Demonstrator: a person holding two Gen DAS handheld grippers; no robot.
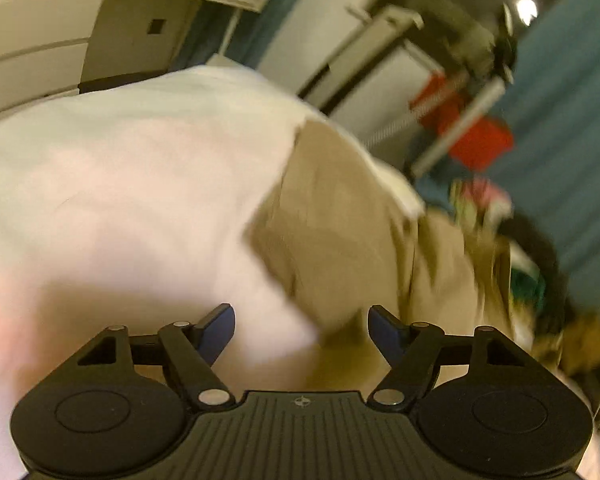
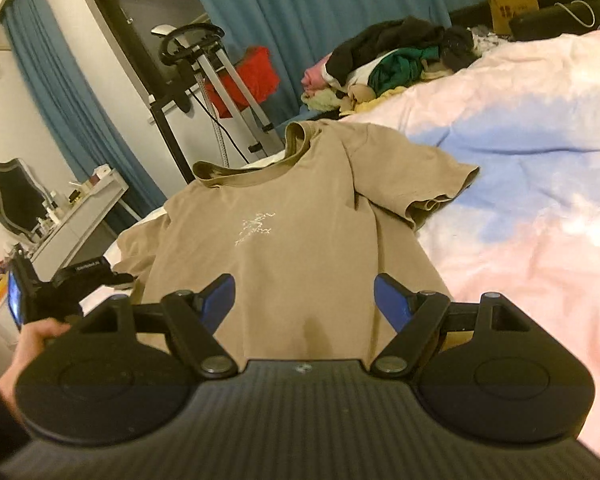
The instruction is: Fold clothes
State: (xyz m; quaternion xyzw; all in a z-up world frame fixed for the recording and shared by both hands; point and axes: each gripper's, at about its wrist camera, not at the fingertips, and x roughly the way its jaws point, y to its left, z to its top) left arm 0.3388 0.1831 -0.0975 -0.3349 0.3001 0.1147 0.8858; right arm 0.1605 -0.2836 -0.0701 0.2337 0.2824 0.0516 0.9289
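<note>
A tan T-shirt [image 2: 292, 232] with a small pale print lies face up on the bed, collar at the far end, one sleeve spread to the right. My right gripper [image 2: 304, 300] hovers over its near hem, open, with no cloth pinched between the blue pads. In the blurred left wrist view my left gripper [image 1: 302, 330] is also open, over the edge where the tan T-shirt [image 1: 340, 232] meets the pale duvet [image 1: 120, 180]. A hand [image 2: 28, 340] holds the left tool at the shirt's left side.
The pink and blue duvet [image 2: 520, 200] covers the bed to the right. A pile of mixed clothes [image 2: 400, 60] sits at the far end, with a paper bag [image 2: 508, 0] behind it. A metal stand with a red item [image 2: 256, 76] and a white dressing table [image 2: 80, 216] stand left of the bed.
</note>
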